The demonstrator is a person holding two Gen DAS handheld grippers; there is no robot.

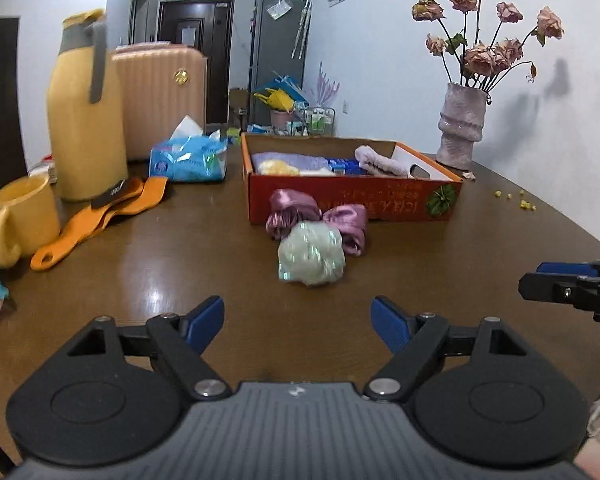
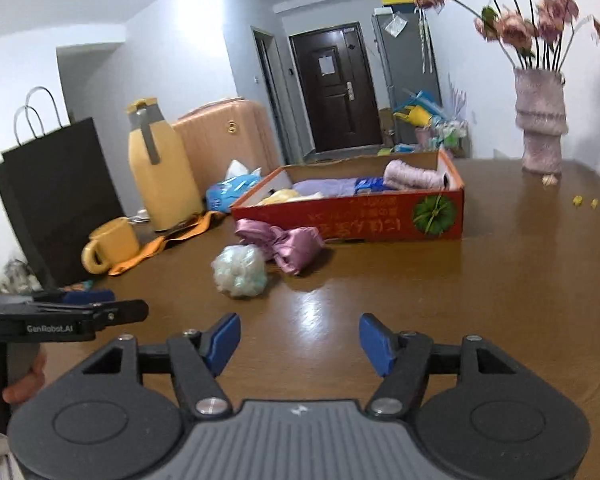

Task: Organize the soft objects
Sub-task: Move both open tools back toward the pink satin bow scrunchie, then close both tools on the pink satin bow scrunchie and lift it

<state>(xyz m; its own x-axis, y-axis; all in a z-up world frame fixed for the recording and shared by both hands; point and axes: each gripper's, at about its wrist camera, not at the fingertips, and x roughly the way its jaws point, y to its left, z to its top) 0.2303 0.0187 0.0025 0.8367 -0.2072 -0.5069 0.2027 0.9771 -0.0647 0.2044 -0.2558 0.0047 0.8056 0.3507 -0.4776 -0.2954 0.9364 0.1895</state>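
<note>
Both grippers empty, soft items loose in front of the box.

The left gripper (image 1: 298, 322) and right gripper (image 2: 300, 338) hover over the table (image 1: 180, 248) with jaws spread wide, holding nothing. The pale green mesh puff (image 1: 311, 258) touches the pink satin bundle (image 1: 318, 218), which lies against the red cardboard box (image 1: 352, 200). Risk: closing on the puff may snag the satin too, or the slick fabric may slip free during lifting.
</note>
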